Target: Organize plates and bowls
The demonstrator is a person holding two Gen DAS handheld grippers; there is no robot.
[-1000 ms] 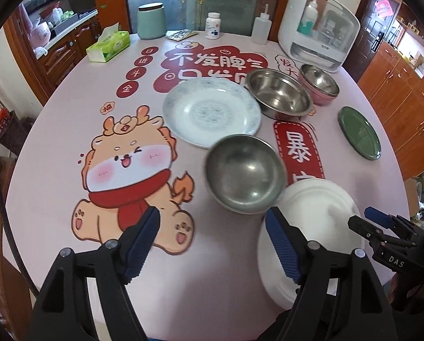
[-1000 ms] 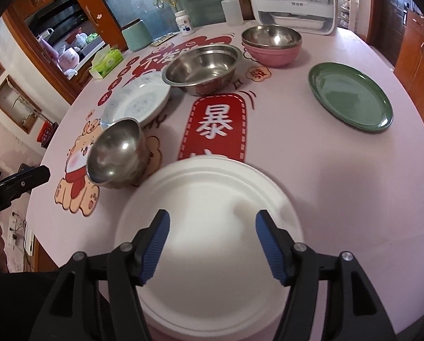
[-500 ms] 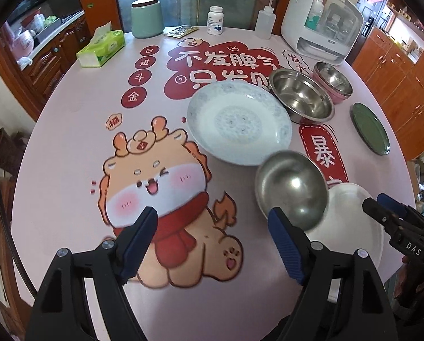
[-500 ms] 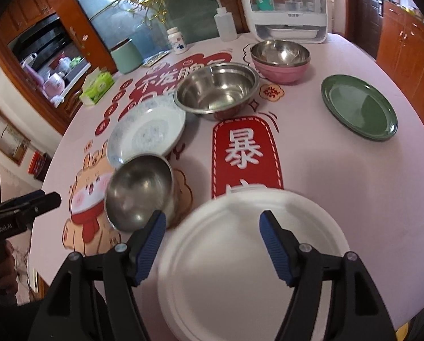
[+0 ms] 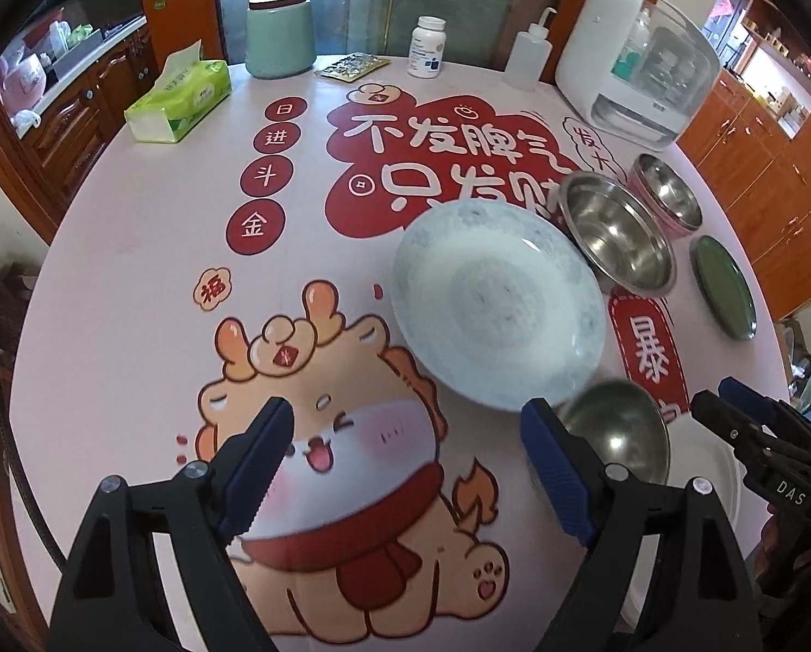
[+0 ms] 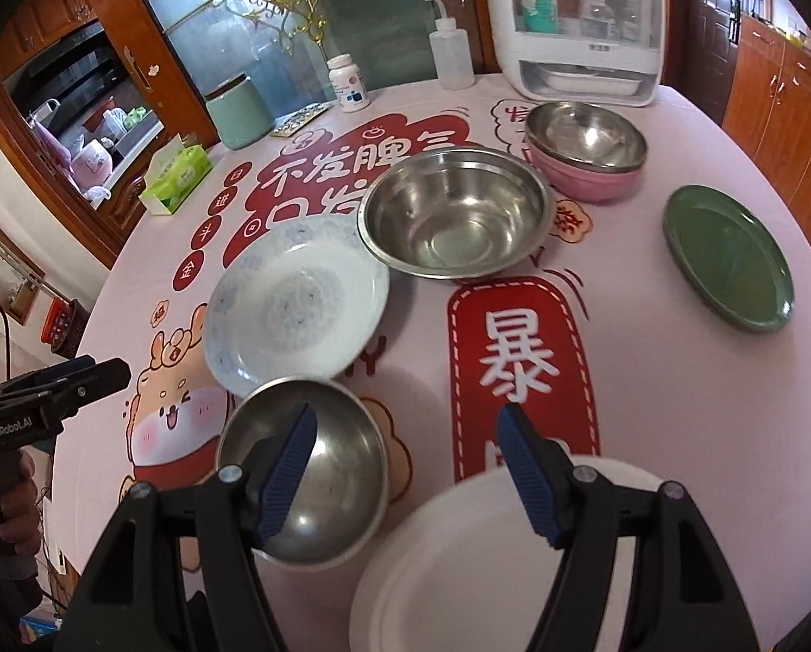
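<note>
On the pink table a small steel bowl (image 6: 307,467) sits near the front, beside a white plate (image 6: 476,559). Behind them lie a pale blue patterned plate (image 6: 296,307), a large steel bowl (image 6: 454,217), a steel bowl nested in a pink bowl (image 6: 587,149), and a green plate (image 6: 728,263). My right gripper (image 6: 405,470) is open and empty, above the small bowl and white plate. My left gripper (image 5: 405,467) is open and empty over the dragon print, left of the small bowl (image 5: 617,434) and in front of the patterned plate (image 5: 495,304).
At the table's back stand a white appliance (image 5: 639,60), a squeeze bottle (image 5: 530,54), a pill bottle (image 5: 427,46), a green canister (image 5: 280,35) and a tissue pack (image 5: 180,100). Wooden cabinets surround the table.
Both grippers have drawn back and swung left. The small bowl and white plate now sit lower and further right in the left view. Nothing on the table has moved.
</note>
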